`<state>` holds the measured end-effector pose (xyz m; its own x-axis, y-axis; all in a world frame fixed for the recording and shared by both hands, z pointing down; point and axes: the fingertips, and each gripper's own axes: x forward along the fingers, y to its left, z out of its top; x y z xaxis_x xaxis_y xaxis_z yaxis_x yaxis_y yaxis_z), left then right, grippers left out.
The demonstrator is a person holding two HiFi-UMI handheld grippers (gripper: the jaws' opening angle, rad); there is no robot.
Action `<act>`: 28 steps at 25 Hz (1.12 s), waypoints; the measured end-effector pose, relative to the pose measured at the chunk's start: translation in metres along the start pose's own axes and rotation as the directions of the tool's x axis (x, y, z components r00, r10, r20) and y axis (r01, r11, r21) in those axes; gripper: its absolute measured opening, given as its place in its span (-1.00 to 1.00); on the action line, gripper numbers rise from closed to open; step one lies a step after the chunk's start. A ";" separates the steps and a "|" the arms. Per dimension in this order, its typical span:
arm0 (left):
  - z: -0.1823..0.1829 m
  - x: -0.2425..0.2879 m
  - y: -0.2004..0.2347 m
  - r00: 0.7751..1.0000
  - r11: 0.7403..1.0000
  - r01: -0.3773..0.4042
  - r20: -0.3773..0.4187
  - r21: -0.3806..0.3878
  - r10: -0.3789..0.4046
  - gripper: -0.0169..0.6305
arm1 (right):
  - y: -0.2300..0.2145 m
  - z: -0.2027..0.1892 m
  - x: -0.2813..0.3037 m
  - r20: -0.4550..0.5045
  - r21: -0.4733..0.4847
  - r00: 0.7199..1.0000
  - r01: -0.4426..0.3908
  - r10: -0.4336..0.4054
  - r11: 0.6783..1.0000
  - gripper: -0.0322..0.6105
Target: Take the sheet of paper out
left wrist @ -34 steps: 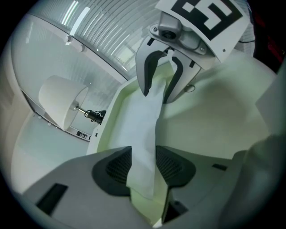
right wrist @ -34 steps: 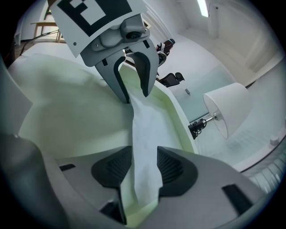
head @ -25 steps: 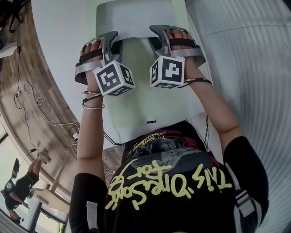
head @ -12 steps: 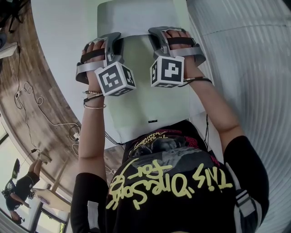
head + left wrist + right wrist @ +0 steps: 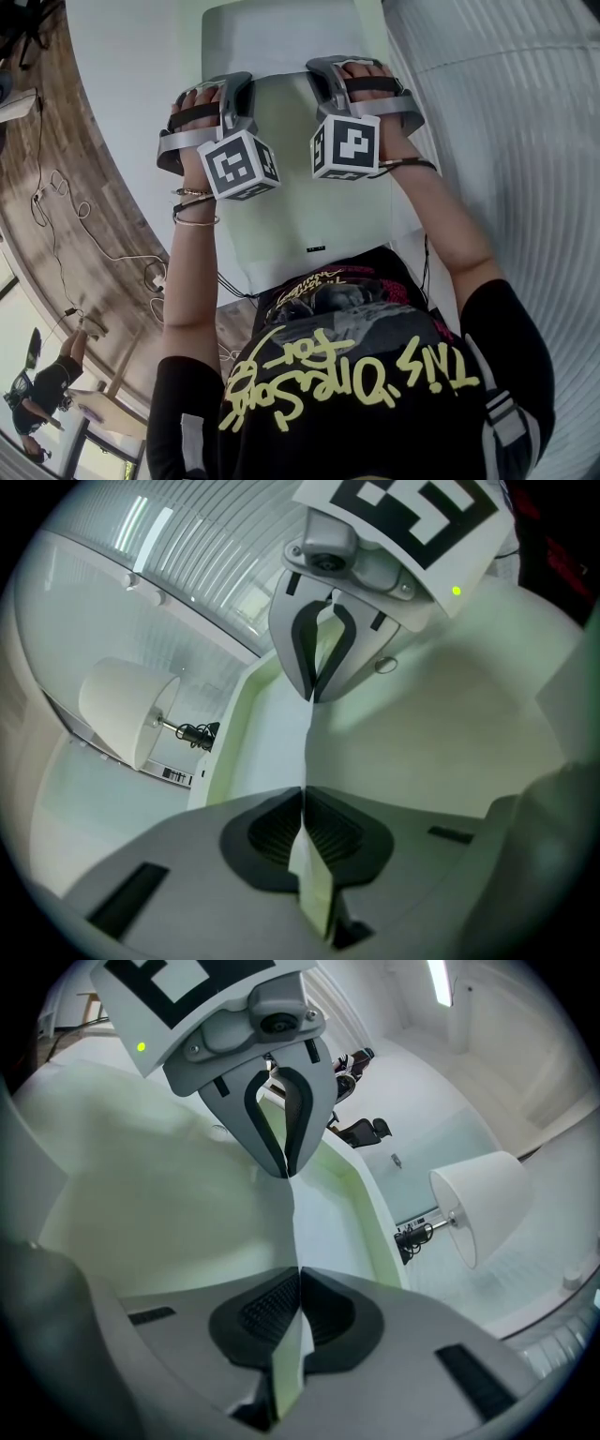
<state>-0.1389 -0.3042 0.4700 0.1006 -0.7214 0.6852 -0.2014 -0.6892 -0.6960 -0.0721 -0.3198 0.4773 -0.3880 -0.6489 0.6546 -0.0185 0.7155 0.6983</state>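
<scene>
Two pinches set: left gripper [image 5: 238,82] and right gripper [image 5: 322,68], jaws just closed, clamp the paper [image 5: 291,173] between them; pulling it out remains.

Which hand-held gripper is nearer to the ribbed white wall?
Right. The right hand-held gripper sits toward the wall; the left hand-held gripper sits beyond it, toward the floor.

Bright even daylight, fisheye-warped edges.

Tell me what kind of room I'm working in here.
Probably an office or studio room: a white printer-like machine, a white table lamp by a ribbed wall, and a wood floor.
</scene>
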 end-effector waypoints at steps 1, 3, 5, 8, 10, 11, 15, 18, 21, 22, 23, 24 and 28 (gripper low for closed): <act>0.000 0.000 0.000 1.000 1.000 0.002 0.001 -0.006 -0.002 -0.91 | 0.000 0.000 0.000 0.000 0.000 1.000 0.000 0.000 1.000 -0.87; -0.001 -0.002 0.000 1.000 1.000 0.003 0.000 -0.018 -0.003 -0.91 | 0.000 0.001 -0.001 0.001 0.001 1.000 0.000 0.000 1.000 -0.87; -0.001 -0.004 0.001 1.000 1.000 0.002 -0.001 -0.026 -0.002 -0.91 | 0.000 0.002 -0.003 0.002 0.003 1.000 -0.002 0.002 1.000 -0.87; -0.001 -0.003 -0.003 1.000 1.000 0.004 -0.005 -0.029 -0.004 -0.91 | 0.006 0.001 -0.003 0.004 0.005 1.000 -0.006 0.005 1.000 -0.87; -0.002 -0.001 -0.005 1.000 1.000 0.006 -0.007 -0.030 -0.006 -0.91 | 0.010 0.000 -0.001 0.005 0.005 1.000 -0.009 0.009 1.000 -0.87; -0.002 -0.001 -0.007 1.000 0.999 0.007 -0.006 -0.033 -0.007 -0.91 | 0.012 0.000 -0.001 0.004 0.005 1.000 -0.012 0.012 1.000 -0.87; 0.000 -0.007 -0.009 1.000 0.999 0.010 0.000 -0.050 -0.010 -0.91 | 0.016 0.000 -0.008 0.002 0.008 1.000 -0.019 0.019 1.000 -0.87; 0.000 -0.009 -0.011 1.000 0.999 0.013 -0.002 -0.053 -0.013 -0.91 | 0.019 0.000 -0.010 0.004 0.005 1.000 -0.023 0.023 1.000 -0.87; 0.000 -0.010 -0.013 1.000 0.998 0.015 -0.003 -0.059 -0.015 -0.91 | 0.023 0.000 -0.012 0.006 0.004 1.000 -0.028 0.028 1.000 -0.87; 0.000 -0.011 -0.013 1.000 0.998 0.015 -0.004 -0.062 -0.015 -0.91 | 0.023 0.001 -0.013 0.007 0.004 1.000 -0.029 0.029 1.000 -0.87; -0.001 -0.012 -0.013 1.000 0.998 0.014 -0.004 -0.063 -0.014 -0.91 | 0.024 0.002 -0.014 0.008 0.004 1.000 -0.030 0.030 1.000 -0.87; -0.001 -0.012 -0.014 1.000 0.998 0.013 -0.006 -0.063 -0.013 -0.91 | 0.026 0.002 -0.014 0.009 0.005 1.000 -0.030 0.030 1.000 -0.87; -0.002 -0.010 -0.025 1.000 0.998 0.017 -0.011 -0.064 -0.018 -0.91 | 0.036 -0.001 -0.013 0.012 0.012 0.999 -0.033 0.033 0.999 -0.87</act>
<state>-0.1367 -0.2797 0.4809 0.0938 -0.7082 0.6998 -0.2619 -0.6957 -0.6689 -0.0666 -0.2862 0.4946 -0.3990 -0.6220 0.6737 -0.0165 0.7395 0.6729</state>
